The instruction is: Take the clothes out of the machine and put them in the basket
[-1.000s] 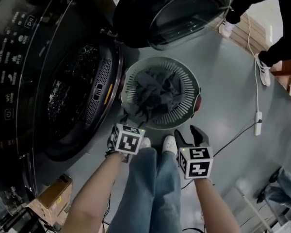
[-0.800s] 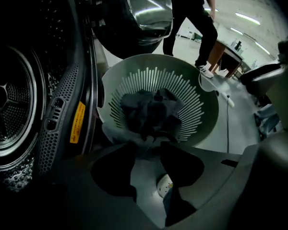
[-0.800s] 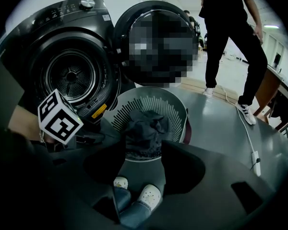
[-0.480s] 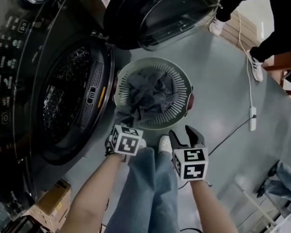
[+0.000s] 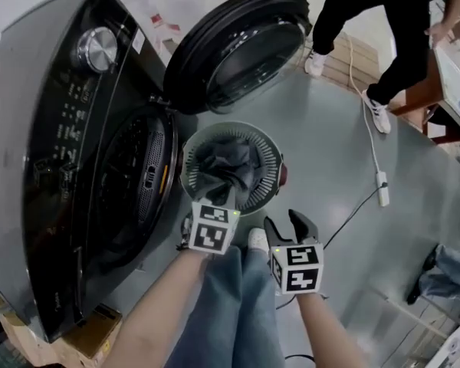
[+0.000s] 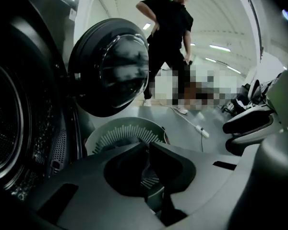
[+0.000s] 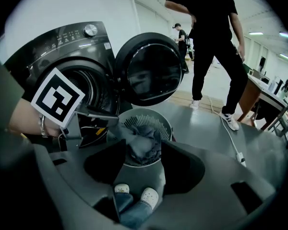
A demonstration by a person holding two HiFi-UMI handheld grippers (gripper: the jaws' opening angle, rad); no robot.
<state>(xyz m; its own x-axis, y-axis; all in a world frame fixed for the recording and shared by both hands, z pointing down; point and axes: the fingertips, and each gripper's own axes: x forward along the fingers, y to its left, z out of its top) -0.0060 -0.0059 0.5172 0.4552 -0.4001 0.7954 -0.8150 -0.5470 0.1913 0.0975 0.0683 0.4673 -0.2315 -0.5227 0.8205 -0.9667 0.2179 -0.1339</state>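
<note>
Landmark for all positions: the round slatted basket point(image 5: 270, 158), standing on the grey floor point(image 5: 330, 167). The clothes point(image 5: 230, 163), a grey heap, lie inside the basket, and one fold drapes over the rim on the side nearest the operator. The washing machine point(image 5: 61, 129) stands just beside the basket on the head view's left. Its drum opening point(image 5: 126, 182) faces the basket rim with only a narrow gap between them. The machine's round door point(image 5: 238, 52) is swung wide open and overhangs the basket's far edge. The left tongs point(image 6: 148, 145) hang above the near rim, jaws brought together with nothing caught between them; their own view shows only basket slats past the tips. The right tongs point(image 5: 285, 222) sit to the near right of the basket, clear of its rim, jaws standing partly apart and empty; the basket and the operator's shoes point(image 7: 149, 195) show through the gap. The operator's legs point(image 5: 230, 305) stand just on the near side of the basket. Open floor lies to the right of the basket, crossed by a cable with a power strip point(image 5: 381, 188) well apart from the rim. A bystander point(image 5: 383, 21) stands beyond that, far right of the basket. A cardboard box point(image 5: 92, 332) sits at the machine's near corner, well away from the basket.
</note>
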